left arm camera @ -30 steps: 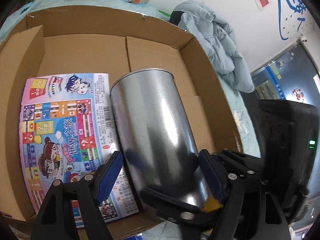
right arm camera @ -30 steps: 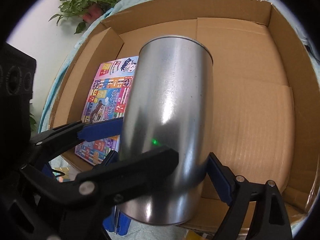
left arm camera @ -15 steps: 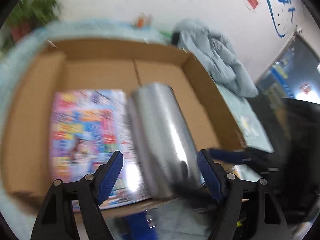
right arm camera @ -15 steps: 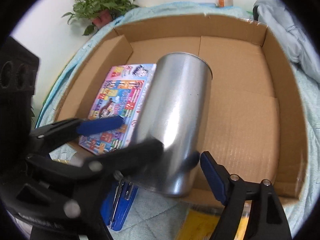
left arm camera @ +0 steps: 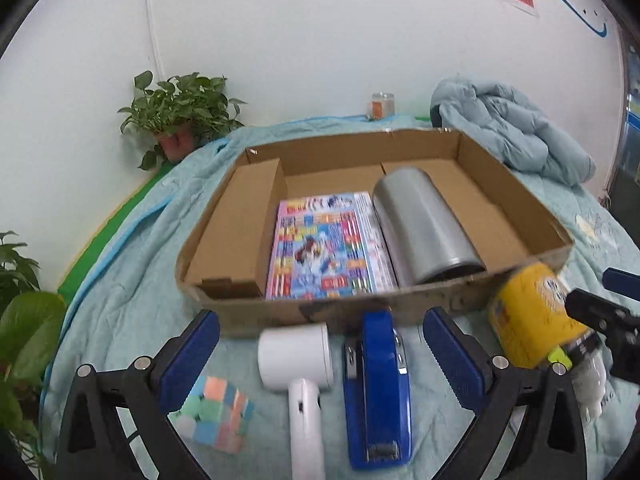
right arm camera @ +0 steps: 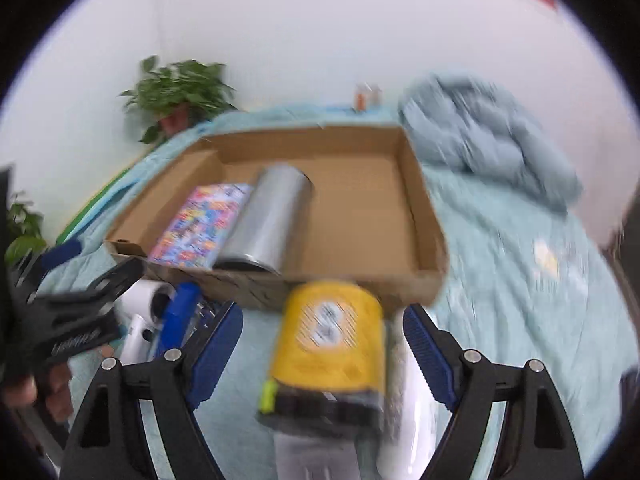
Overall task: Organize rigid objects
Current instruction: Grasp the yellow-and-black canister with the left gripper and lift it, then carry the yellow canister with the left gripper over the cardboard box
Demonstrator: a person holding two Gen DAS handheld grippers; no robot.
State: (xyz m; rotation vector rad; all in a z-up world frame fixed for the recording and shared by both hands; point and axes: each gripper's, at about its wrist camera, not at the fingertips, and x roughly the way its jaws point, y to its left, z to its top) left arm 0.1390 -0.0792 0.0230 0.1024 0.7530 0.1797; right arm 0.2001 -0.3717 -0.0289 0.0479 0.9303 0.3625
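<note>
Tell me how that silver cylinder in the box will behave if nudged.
The silver cylinder lies on its side in the cardboard box, so it would probably roll sideways. Its smooth metal skin looks slippery. The open end suggests it is hollow and fairly light.

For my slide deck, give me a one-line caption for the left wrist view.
Open left hand-held gripper over blue stapler; steel cup lies boxed.
</note>
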